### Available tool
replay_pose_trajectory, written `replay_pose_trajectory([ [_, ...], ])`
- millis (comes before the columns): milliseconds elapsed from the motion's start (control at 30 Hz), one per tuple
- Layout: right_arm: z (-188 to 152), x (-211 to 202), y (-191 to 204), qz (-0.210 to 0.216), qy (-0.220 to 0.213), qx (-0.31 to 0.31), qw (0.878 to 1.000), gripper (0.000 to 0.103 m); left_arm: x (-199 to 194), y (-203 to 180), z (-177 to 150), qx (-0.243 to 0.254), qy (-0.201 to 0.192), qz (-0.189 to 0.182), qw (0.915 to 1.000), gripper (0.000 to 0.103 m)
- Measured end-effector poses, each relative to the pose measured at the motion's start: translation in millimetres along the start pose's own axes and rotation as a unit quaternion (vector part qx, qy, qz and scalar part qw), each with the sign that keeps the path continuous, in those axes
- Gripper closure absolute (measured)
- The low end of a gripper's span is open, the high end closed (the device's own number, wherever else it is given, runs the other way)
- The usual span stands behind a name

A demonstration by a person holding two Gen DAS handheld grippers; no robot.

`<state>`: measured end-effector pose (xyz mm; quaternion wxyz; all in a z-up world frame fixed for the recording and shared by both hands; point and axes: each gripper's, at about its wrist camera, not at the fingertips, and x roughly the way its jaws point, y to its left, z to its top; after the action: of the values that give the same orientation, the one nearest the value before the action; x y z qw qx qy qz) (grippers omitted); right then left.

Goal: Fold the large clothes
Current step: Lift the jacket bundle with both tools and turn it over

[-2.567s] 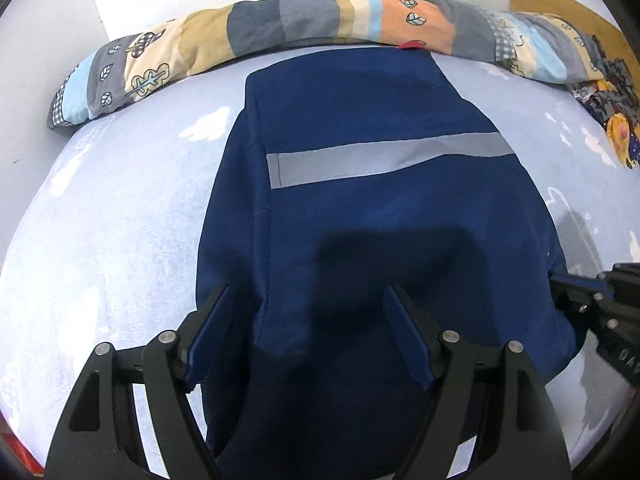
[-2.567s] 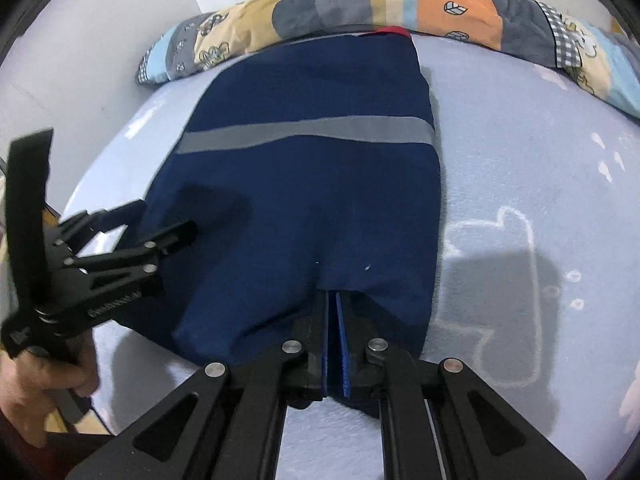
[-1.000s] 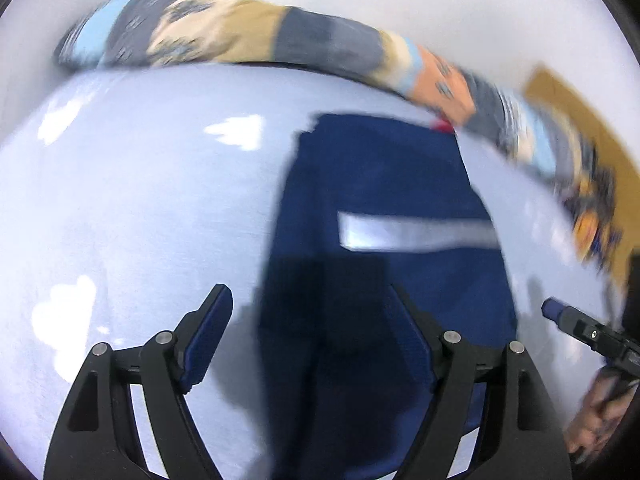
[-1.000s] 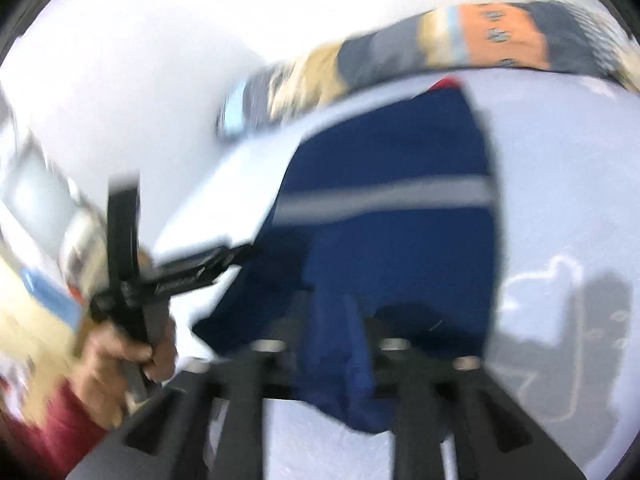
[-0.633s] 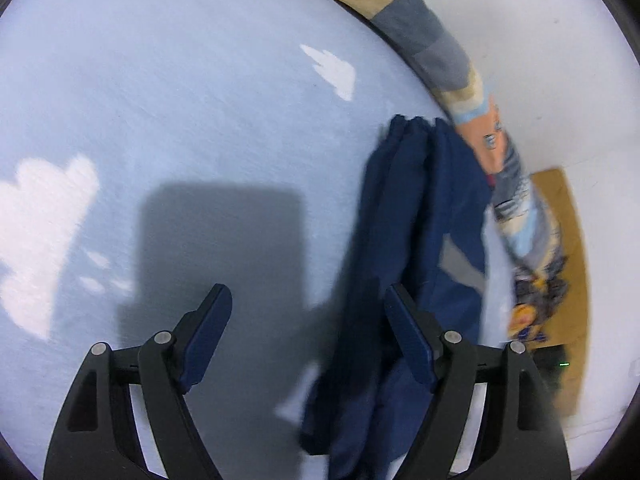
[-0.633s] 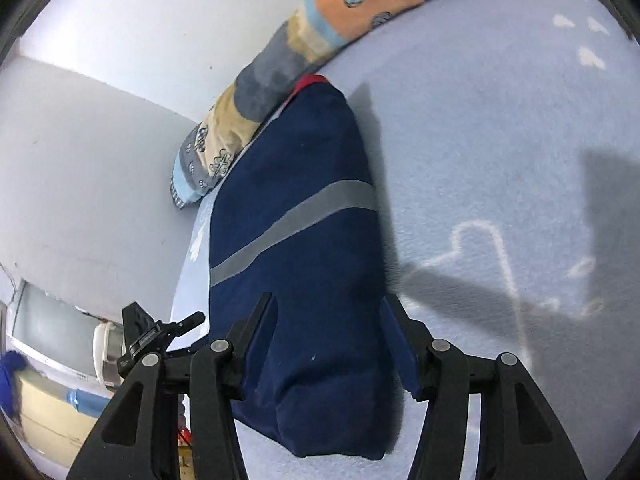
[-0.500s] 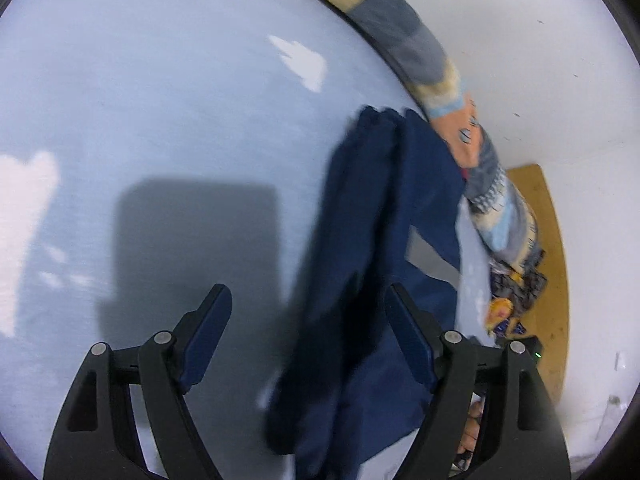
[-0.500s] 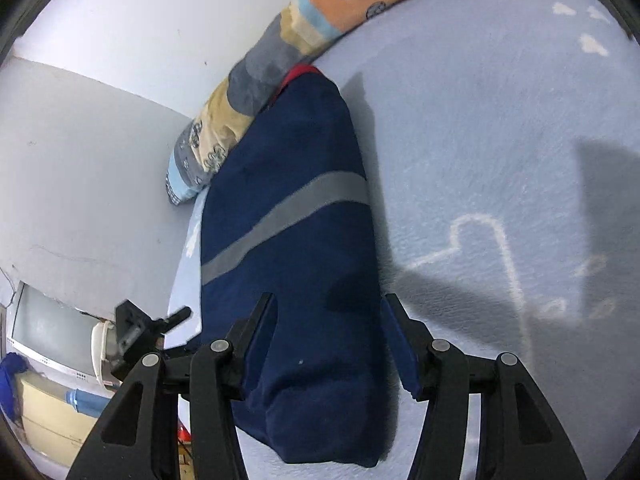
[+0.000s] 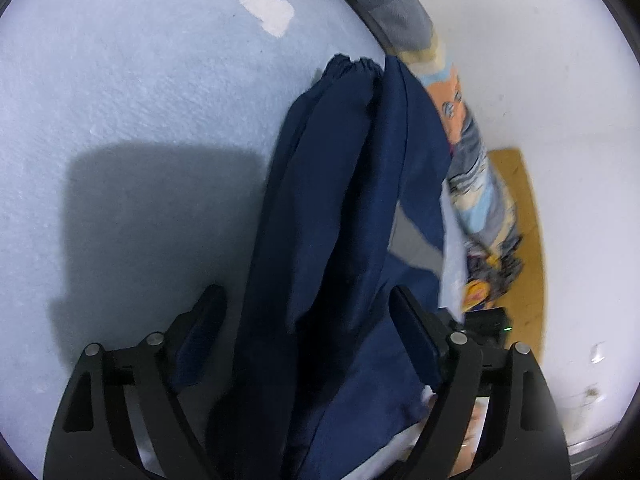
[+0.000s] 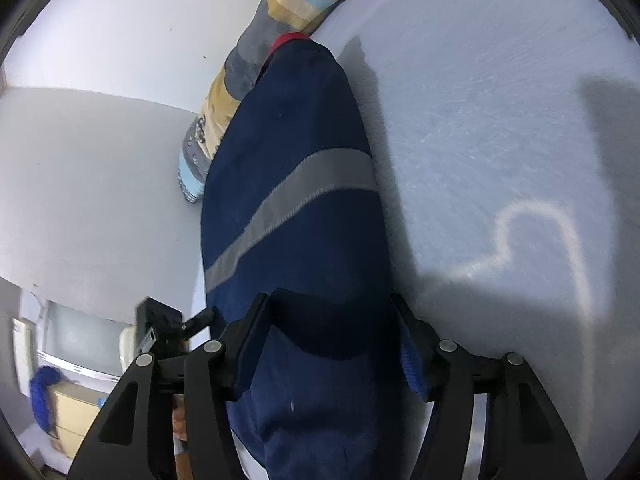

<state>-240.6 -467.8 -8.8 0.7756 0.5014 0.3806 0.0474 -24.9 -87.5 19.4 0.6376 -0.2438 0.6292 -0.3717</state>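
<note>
A navy garment (image 9: 340,208) with a grey reflective stripe (image 10: 288,204) lies folded lengthwise on the light blue bedsheet (image 9: 120,100). My left gripper (image 9: 308,316) straddles its near end with the jaws wide and still opening; the cloth runs between the pads, and a gap shows on the left side. My right gripper (image 10: 330,316) straddles the garment (image 10: 304,128) from the other side, its jaws opening with cloth filling the space between them. In the left wrist view the right gripper's body (image 9: 486,320) shows past the cloth. The right wrist view catches the left gripper (image 10: 160,328) beyond the garment.
A patchwork bolster (image 9: 404,20) lies along the white wall at the garment's far end (image 10: 292,0). A wooden board (image 9: 524,208) and a patterned cloth (image 9: 492,264) sit by the bed. Drawers (image 10: 72,412) stand off the bed's side. Bare sheet (image 10: 500,120) spreads beside the garment.
The right gripper, shut on the garment's hem before, now stands apart around it. Both grippers rolled and dropped low to either side of the garment. The left gripper stayed wide.
</note>
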Motion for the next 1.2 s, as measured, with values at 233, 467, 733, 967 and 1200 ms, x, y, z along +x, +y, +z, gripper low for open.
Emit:
replay_pose_trajectory([
  [233,21,25,13,0.029,0.016,-0.020,0.999,0.036,11,2,8,-0.038,-0.010,-0.034,0.9987,0.008],
  [467,15,35,70,-0.019,0.005,-0.127,0.992,0.061,35,-59,-7,0.058,-0.033,0.028,0.9973,0.009],
  [733,0,-14,113,-0.033,-0.042,-0.198,0.979,0.066,17,-92,-26,0.089,-0.046,-0.013,0.9949,0.026],
  [967,-31,-79,119,-0.031,-0.061,-0.202,0.977,0.066,18,-129,-79,0.135,-0.025,-0.018,0.9903,0.026],
  [1200,-95,-141,88,-0.057,-0.049,-0.176,0.981,0.067,31,-131,-171,0.144,-0.010,0.007,0.9895,0.026],
])
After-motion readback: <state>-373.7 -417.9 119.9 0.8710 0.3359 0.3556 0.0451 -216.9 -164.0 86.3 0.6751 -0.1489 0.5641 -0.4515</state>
